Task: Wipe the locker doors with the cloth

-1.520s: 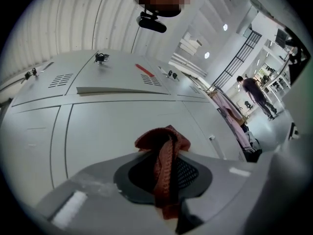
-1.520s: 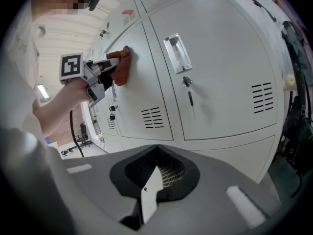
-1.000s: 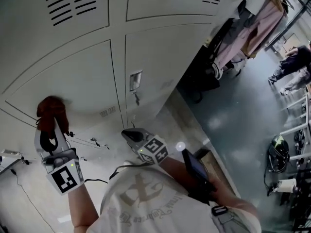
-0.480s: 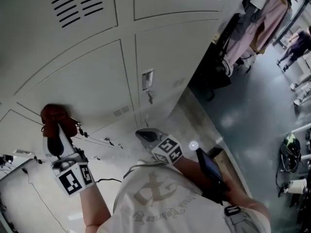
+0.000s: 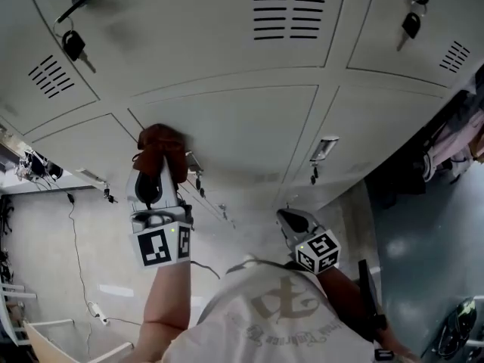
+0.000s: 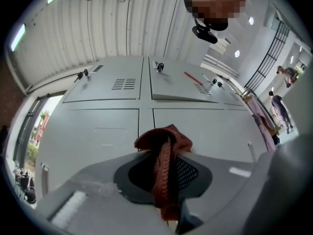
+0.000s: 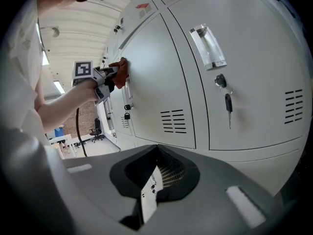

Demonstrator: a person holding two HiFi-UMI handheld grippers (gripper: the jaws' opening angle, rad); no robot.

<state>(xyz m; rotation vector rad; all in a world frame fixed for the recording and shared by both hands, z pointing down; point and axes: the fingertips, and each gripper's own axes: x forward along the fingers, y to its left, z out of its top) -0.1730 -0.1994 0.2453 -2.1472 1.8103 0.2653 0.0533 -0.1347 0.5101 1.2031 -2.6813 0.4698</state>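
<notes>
Cloth (image 5: 160, 148), rust-red and bunched, pressed against the locker doors (image 5: 242, 127) at the seam between two lower-row doors, just beside a small handle (image 5: 193, 161) with a key hanging under it. Left tool (image 5: 159, 163) clamped on cloth, a strip of it trailing down between the closed jaws in the left gripper view (image 6: 164, 151). Right tool (image 5: 291, 219) held low, well apart from the doors, its tips drawn together with nothing between them. Against half a second ago: head view has swung up, so the upper-row doors now fill the top of frame, with vent slots (image 5: 287, 13) and a key (image 5: 73, 45) on the left; left tool and cloth sit nearer frame centre than before; right tool holds the same low pose. Doors pale grey, smooth. Pale floor (image 5: 68, 263) below with a thin cable (image 5: 76, 225) across it. Hanging garments (image 5: 454, 142) at the right edge, mostly cut off now.
</notes>
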